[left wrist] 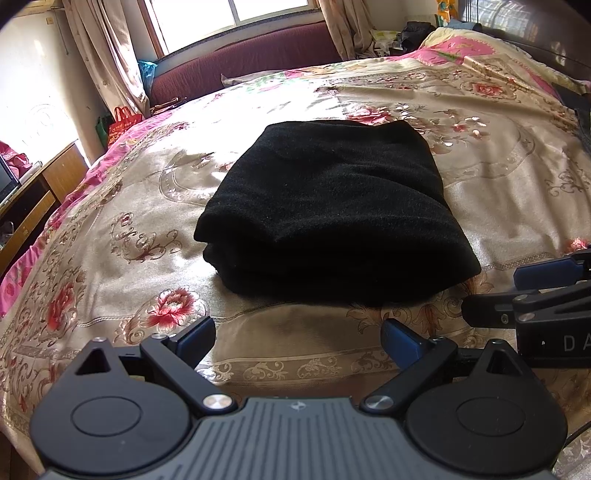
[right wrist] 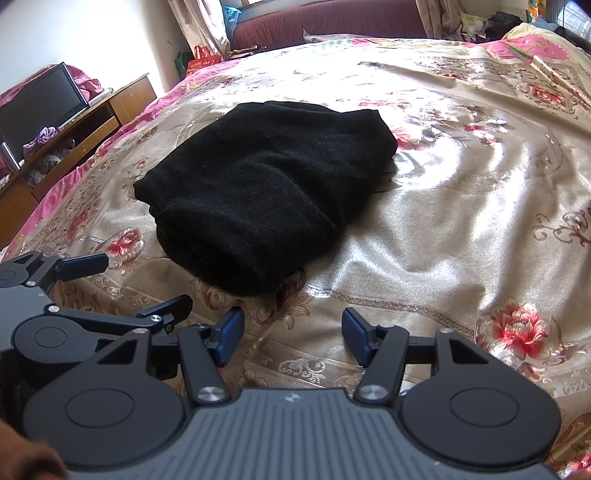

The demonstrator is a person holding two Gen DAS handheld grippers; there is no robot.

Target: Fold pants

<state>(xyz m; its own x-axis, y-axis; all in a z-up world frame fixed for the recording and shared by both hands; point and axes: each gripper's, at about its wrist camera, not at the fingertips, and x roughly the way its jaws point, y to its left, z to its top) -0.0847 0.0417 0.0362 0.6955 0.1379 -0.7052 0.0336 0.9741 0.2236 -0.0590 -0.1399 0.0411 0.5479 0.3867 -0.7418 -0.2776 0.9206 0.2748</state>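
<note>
The black pants (left wrist: 328,210) lie folded into a thick, compact bundle on the floral bedspread (left wrist: 122,206). They also show in the right wrist view (right wrist: 258,192). My left gripper (left wrist: 299,338) is open and empty, just short of the bundle's near edge. My right gripper (right wrist: 293,338) is open and empty too, a little back from the bundle's near right corner. Each gripper shows in the other's view: the right gripper (left wrist: 517,291) at the right edge, the left gripper (right wrist: 125,284) at the lower left. Neither touches the pants.
The bed fills both views. A wooden desk (right wrist: 92,118) with a dark monitor (right wrist: 40,107) stands to the left of the bed. A maroon sofa (left wrist: 240,62) sits under the window beyond the far edge. Clothes are piled at the far right corner (left wrist: 417,33).
</note>
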